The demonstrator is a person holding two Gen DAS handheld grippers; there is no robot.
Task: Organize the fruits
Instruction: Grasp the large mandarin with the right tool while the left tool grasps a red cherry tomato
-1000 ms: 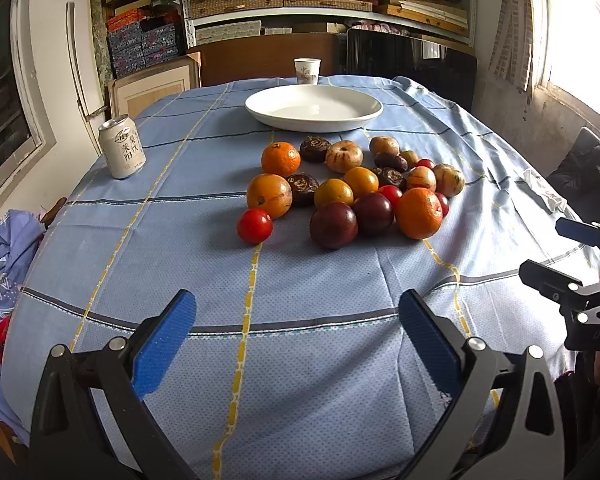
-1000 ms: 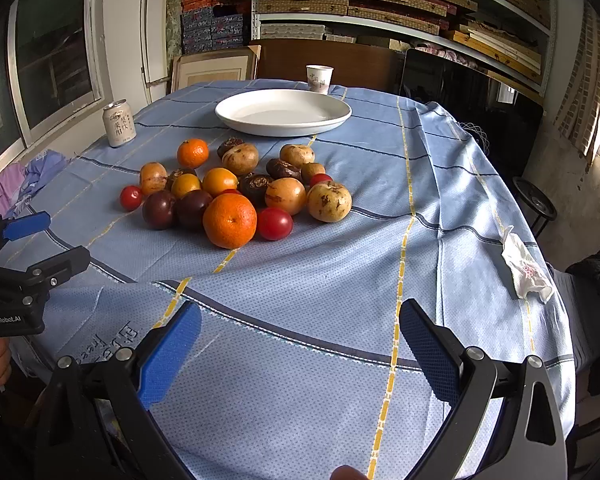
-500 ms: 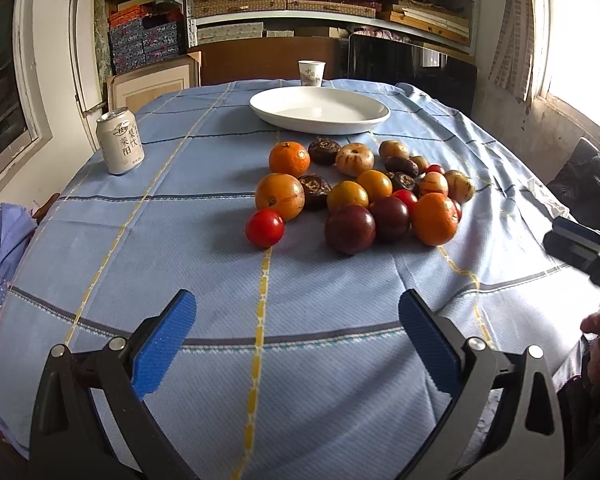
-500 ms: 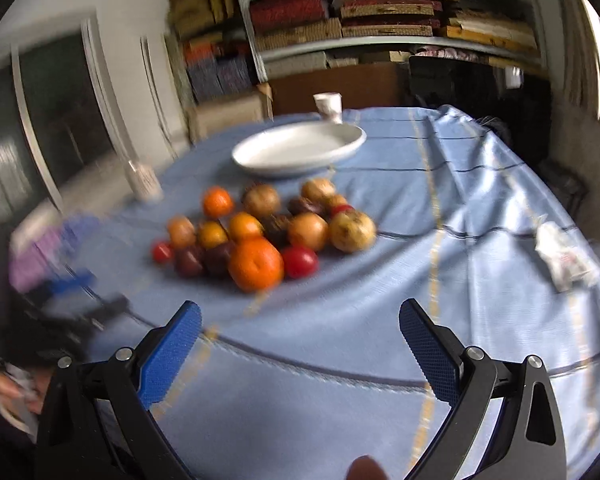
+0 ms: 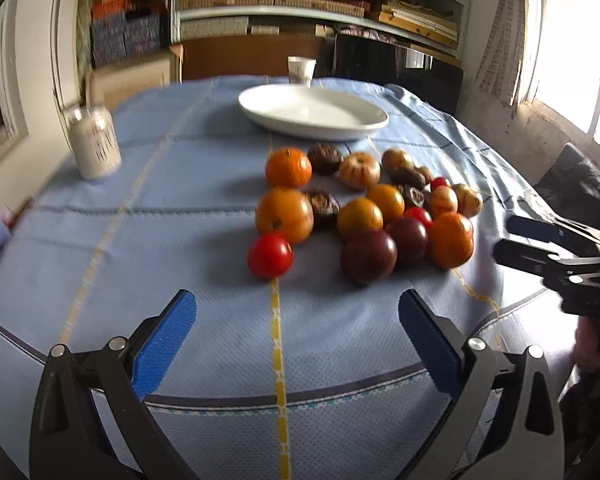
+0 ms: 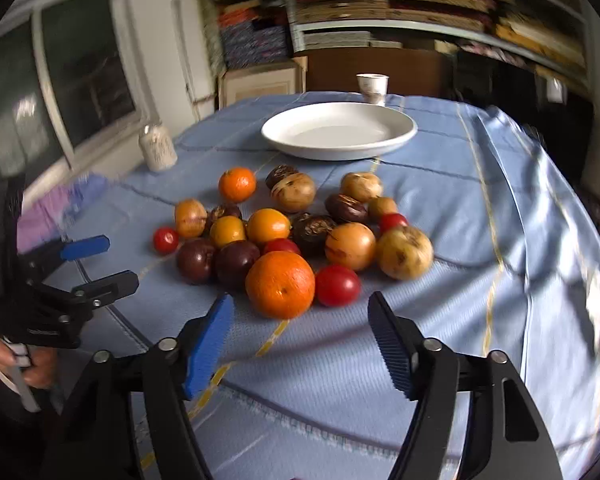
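**Fruit still heaped on the cloth, plate bare, both claws closing in**

Nothing is sorted yet. The fruits sit in one loose cluster on the blue-clothed tabletop point(image 6: 440, 320), just in front of the white plate point(image 6: 396, 140), which holds nothing. The pile mixes kinds: a large orange point(image 6: 280, 284) at the near edge, a red tomato point(image 6: 337, 285) touching it on the right, two dark purple fruits point(image 6: 216, 260) on its left, brownish-yellow ones and dark wrinkled ones behind. A second red tomato point(image 5: 269, 256) lies at the cluster's left edge.

The left claw point(image 5: 296, 340) is spread wide and holds nothing; it hovers over bare cloth short of that tomato. The right claw point(image 6: 300, 336) has just been narrowing its jaws, yet they stand apart with nothing between them, aimed at the large orange just ahead.

A can point(image 5: 94, 140) and a paper cup point(image 6: 373, 87) stand clear of the fruit.

So the job is at its very start: every piece remains to be picked up and placed, most likely beginning with the orange.
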